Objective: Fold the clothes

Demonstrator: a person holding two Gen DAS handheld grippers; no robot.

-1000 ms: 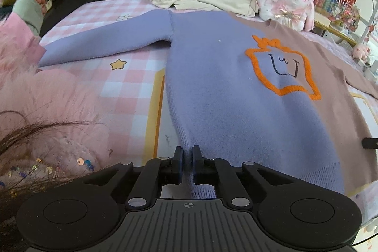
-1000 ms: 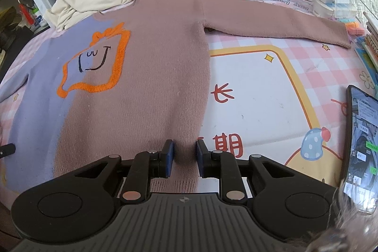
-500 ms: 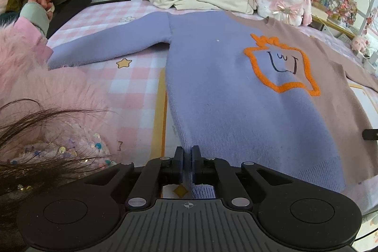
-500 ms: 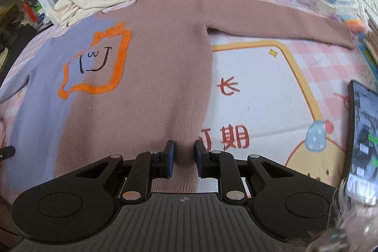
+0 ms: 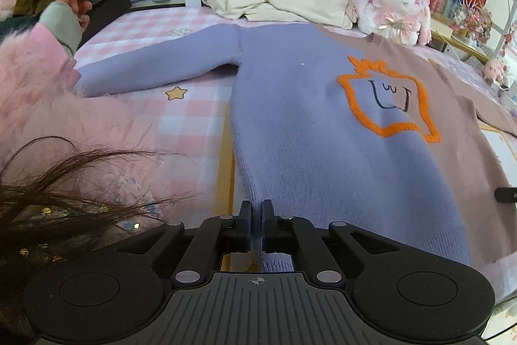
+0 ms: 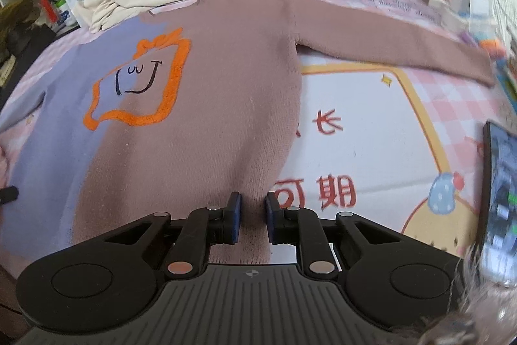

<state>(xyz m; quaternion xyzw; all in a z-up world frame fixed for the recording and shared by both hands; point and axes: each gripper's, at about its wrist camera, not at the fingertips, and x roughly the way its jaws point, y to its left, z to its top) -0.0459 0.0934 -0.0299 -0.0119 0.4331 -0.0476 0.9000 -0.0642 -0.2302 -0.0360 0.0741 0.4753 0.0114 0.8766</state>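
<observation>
The sweater (image 5: 323, 131) lies flat on the checked bedspread (image 5: 181, 118), sleeves pointing toward ten and two o'clock. The left gripper (image 5: 255, 215) is clamped on the lilac hem corner at six o'clock; the right gripper (image 6: 252, 209) has brown hem between jaws not quite together. The knit looks soft, light and floppy, so both hem corners suit lifting

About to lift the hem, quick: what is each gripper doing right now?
Left gripper: shut on the lilac-and-mauve knitted sweater, lilac hem corner.
Right gripper: shut on the sweater's mauve hem corner.
</observation>
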